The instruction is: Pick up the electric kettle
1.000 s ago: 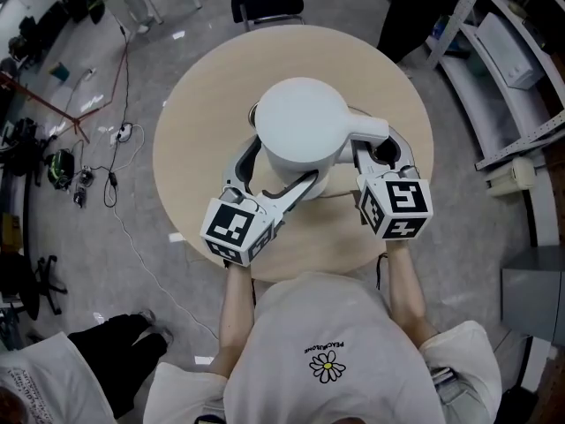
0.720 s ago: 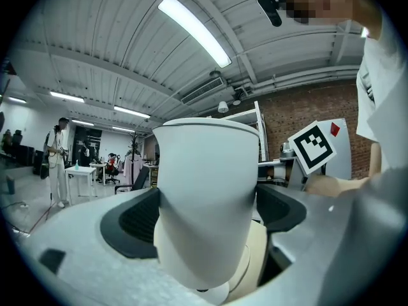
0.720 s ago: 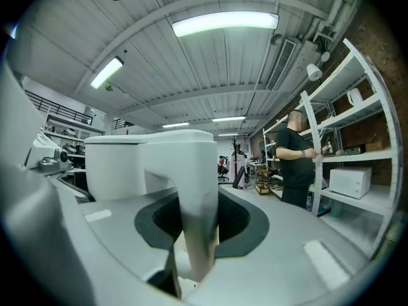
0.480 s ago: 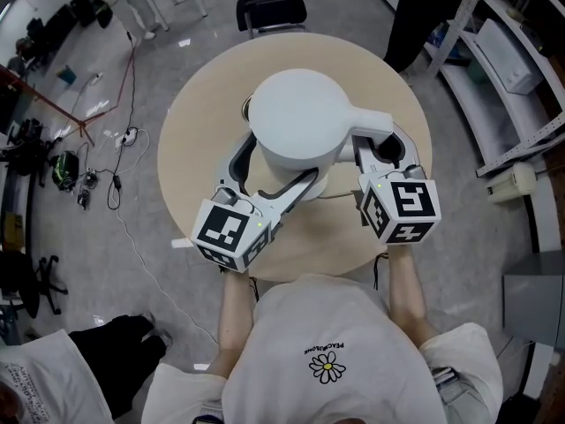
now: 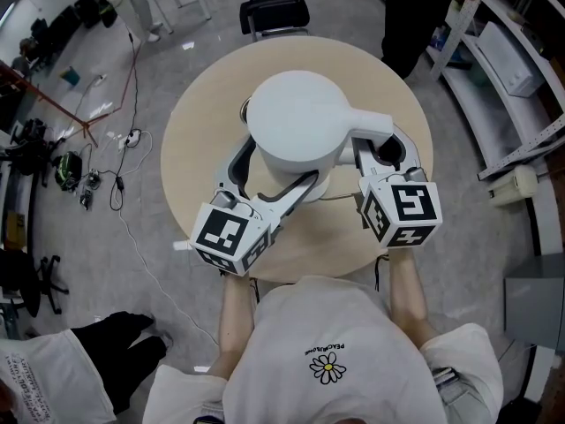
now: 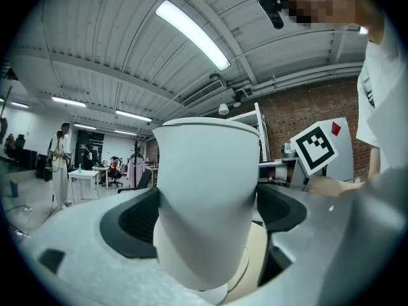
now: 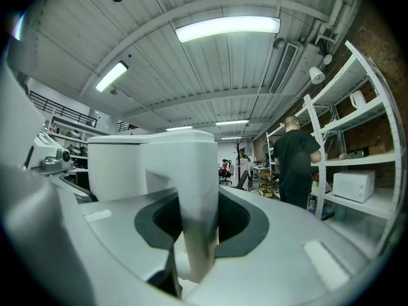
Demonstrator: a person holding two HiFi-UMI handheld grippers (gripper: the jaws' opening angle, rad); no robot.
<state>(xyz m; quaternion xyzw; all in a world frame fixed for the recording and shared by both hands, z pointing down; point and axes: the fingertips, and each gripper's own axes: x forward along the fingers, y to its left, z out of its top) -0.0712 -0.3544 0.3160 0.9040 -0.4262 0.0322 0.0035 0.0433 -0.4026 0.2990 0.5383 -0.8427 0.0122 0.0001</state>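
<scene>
Fingers (image 6: 131,225) of the left gripper (image 5: 281,164) clamp the white electric kettle (image 5: 296,113) by its body, near left. The right gripper (image 5: 382,146) has its fingers pinched on the handle (image 7: 194,190), over the round worktop (image 5: 194,131).

white kettle (image 5: 300,117), round beige table (image 5: 199,113)

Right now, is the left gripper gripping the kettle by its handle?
No, in its own view the left gripper clamps the round body of the kettle; the handle sits in the right gripper.
</scene>
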